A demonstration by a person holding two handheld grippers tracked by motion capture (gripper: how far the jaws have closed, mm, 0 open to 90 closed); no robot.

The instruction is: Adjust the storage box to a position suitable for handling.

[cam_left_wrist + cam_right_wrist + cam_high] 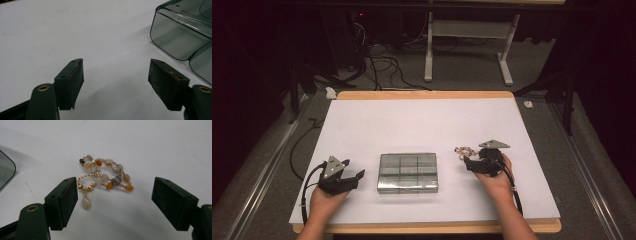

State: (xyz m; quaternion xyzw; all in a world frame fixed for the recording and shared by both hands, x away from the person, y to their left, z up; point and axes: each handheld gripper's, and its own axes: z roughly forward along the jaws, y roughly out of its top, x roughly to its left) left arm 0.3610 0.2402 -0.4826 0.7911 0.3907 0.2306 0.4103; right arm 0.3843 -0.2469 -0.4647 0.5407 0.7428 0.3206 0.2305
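Beaded bracelet (105,175) just ahead, open right hand-held gripper (113,202)

From up high the beaded bracelet (463,150) is just a tiny blur, and the clear compartment box (185,35) gets chopped off by the left gripper view's edge.

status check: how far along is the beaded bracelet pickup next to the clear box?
Done: nothing yet. The beaded bracelet lies loose on the white table, and the clear compartment box sits closed.
In hand: the right gripper is open, jaws either side of the bracelet, not touching it.
Left: the grasp and lift. The left gripper is open beside the box.
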